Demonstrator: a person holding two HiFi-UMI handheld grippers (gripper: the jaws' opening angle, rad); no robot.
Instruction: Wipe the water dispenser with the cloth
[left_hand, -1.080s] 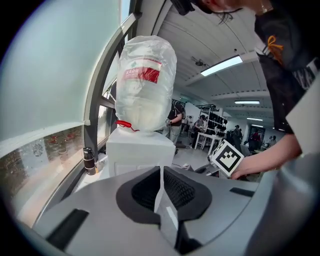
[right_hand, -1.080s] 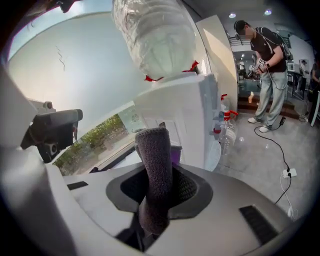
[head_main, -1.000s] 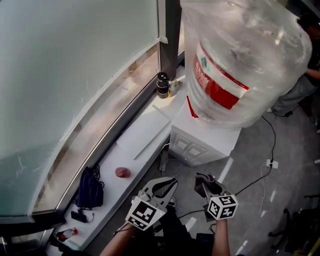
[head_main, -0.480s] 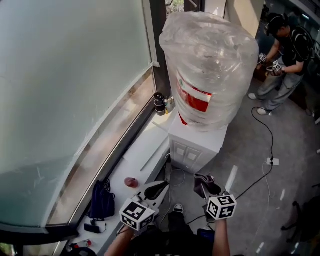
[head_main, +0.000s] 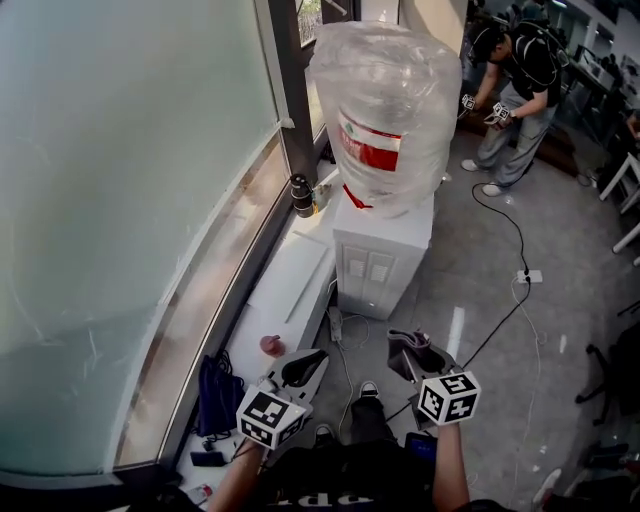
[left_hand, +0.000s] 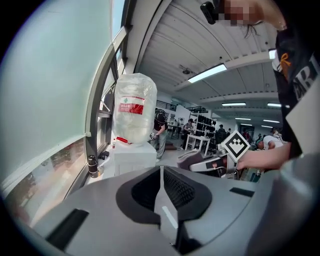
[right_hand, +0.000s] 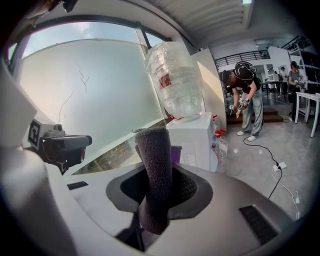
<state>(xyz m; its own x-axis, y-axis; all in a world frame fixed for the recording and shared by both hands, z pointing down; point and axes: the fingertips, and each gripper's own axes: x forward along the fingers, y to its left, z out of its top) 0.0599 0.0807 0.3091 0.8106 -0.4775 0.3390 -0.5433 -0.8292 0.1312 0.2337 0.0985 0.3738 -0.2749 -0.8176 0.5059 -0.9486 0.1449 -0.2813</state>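
The step in hand looks like the approach. The water dispenser (head_main: 375, 262) stands well apart from both grippers, its white cabinet set against the window ledge (head_main: 290, 290) and a big clear bottle (head_main: 385, 95) upended on top. To do this well, I would carry the cloth forward and low. The power strip (head_main: 336, 324) on the floor at the dispenser's foot is one thing to avoid. I would lay a broad face of the cloth on the cabinet's top or front rather than poke with its tip. The bottle looks heavy and high, so strokes should be light and run along the cabinet, not push against it. The dark bag (head_main: 214, 392) on the ledge at far left is out of the way.

The left gripper (head_main: 303, 368) has its fingers pressed together with nothing between them, so it could steady the cabinet. The right gripper (head_main: 407, 352) has its fingers clamped on the dark grey cloth (right_hand: 154, 170). A rolled fold of the cloth stands up from between them, its upper end free and touching nothing. A person (head_main: 515, 80) bends over other work far back on the right.
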